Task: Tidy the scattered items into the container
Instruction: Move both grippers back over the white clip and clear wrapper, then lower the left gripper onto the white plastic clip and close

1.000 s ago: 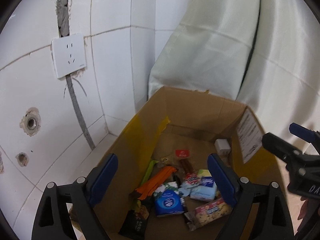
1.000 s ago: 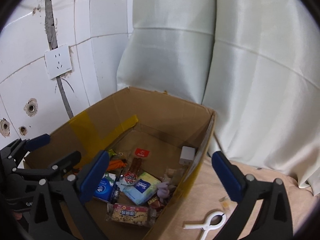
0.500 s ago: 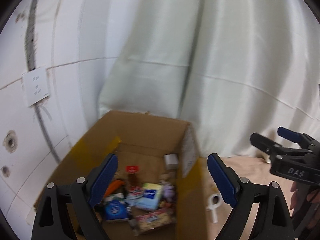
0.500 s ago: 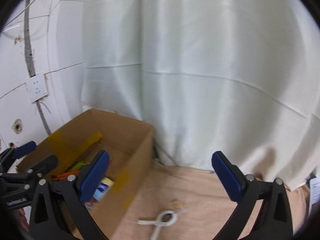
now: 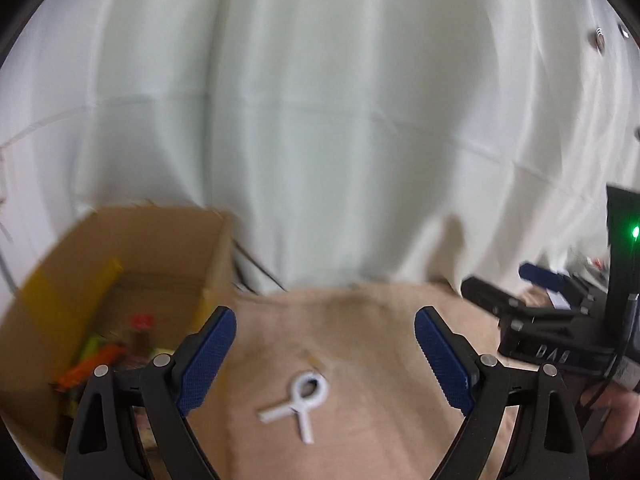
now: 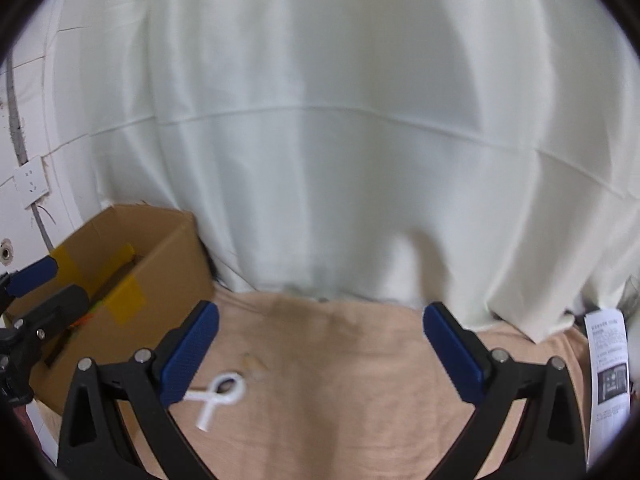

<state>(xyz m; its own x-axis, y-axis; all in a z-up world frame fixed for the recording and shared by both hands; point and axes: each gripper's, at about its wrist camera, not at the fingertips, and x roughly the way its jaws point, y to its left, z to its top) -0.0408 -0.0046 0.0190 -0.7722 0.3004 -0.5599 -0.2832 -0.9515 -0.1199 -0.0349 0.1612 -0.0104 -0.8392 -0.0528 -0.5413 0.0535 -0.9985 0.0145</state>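
Jaws of both the left gripper and the right gripper stand wide apart with nothing between them. One scattered item shows: a small white plastic clip with a ring head and two splayed legs, lying flat on the beige cloth just to the right of the brown cardboard box, which already holds several packets. It looks light, rigid and rather slick. Pinching across the crossing below the ring seems safest; the thin legs could skate on the cloth.
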